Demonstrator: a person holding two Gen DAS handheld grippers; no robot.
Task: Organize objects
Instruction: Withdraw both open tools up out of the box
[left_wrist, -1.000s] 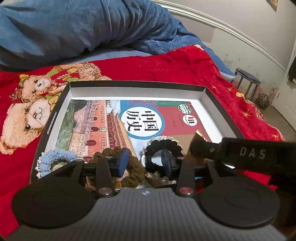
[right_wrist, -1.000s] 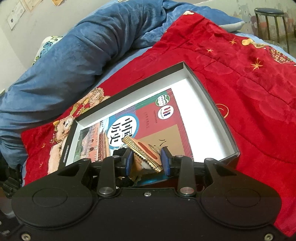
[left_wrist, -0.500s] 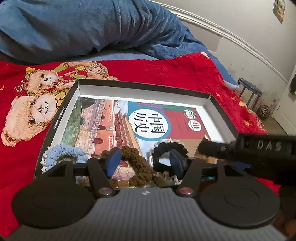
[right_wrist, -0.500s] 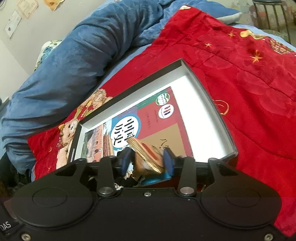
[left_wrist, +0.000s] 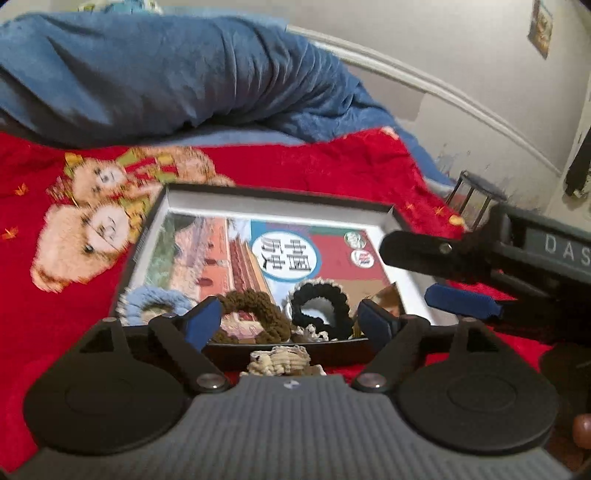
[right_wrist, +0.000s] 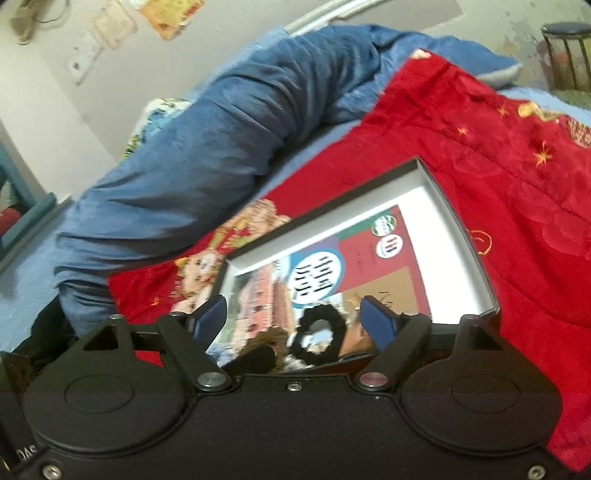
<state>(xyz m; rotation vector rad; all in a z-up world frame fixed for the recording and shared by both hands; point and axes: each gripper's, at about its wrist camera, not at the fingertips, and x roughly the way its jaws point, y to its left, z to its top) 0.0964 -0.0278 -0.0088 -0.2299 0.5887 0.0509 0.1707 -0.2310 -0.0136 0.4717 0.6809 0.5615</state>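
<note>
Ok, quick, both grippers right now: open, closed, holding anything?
Left gripper: open, holding nothing.
Right gripper: open, holding nothing.

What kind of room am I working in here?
Most likely a bedroom: the box sits on a bed with a red teddy-bear blanket and a rumpled blue duvet; a stool stands by the wall.

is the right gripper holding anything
No, the right gripper is wide open with nothing between its blue pads, above the black box.
</note>
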